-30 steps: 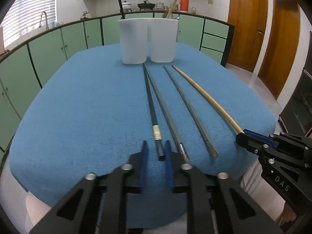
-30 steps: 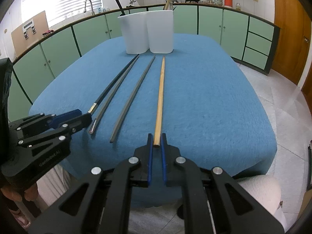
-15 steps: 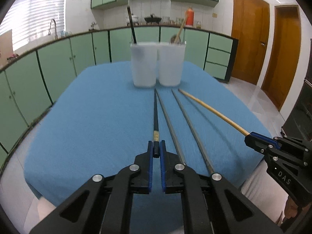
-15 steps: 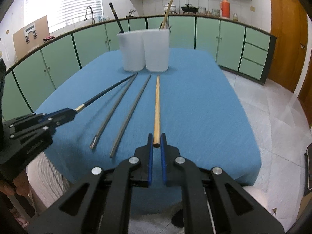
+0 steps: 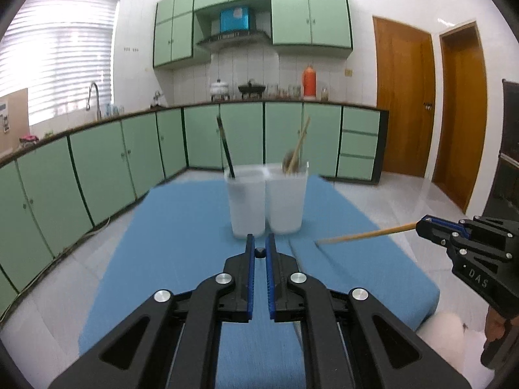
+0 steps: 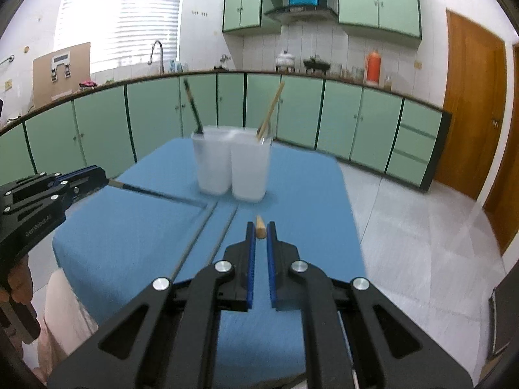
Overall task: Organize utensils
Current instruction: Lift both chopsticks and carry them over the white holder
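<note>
Our left gripper (image 5: 260, 253) jaws clamp black chopstick (image 6: 142, 190); our right gripper (image 6: 260, 231) jaws clamp wooden chopstick (image 5: 366, 235). Both raised over counter (image 5: 168, 227), near white cups (image 6: 232, 165).

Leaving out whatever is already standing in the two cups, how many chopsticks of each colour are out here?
Black chopstick: 1, in the left tongs
Wooden chopstick: 1, in the right tongs
Grey chopsticks: 2, lying on the blue cloth
Total: 4
</note>
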Available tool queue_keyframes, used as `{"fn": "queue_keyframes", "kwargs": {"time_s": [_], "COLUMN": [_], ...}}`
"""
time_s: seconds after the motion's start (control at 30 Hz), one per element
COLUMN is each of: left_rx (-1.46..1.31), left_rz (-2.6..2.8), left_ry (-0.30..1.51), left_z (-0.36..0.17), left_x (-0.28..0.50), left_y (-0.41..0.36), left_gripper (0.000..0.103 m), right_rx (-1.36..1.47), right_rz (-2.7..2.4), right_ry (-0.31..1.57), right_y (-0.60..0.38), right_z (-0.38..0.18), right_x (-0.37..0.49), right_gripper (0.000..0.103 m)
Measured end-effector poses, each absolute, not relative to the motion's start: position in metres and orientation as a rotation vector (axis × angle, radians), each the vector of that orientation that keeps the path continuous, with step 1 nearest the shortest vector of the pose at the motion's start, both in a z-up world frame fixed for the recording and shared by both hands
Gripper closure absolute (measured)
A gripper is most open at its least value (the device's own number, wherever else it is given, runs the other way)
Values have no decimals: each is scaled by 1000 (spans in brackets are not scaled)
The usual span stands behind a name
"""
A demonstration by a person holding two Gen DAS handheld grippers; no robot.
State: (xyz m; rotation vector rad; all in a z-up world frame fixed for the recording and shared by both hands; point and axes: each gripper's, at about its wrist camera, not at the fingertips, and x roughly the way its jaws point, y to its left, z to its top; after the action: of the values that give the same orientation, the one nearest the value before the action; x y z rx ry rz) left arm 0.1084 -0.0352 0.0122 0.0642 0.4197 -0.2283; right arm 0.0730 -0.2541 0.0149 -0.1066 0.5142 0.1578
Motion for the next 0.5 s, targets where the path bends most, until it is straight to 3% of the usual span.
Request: {"fn": "queue_keyframes", "kwargs": {"time_s": [0.5], "left_rx": [46], "left_rz": [-293], "left_ry": [375], "left_z": [71], "left_x": [140], "left_y": [-27], "left_gripper": [97], "right_rx": [-133], "right_rz": [266], "right_ry": [491], "right_y": [-262], "right_z": [79], "right_x": [118], "right_gripper": [97]}}
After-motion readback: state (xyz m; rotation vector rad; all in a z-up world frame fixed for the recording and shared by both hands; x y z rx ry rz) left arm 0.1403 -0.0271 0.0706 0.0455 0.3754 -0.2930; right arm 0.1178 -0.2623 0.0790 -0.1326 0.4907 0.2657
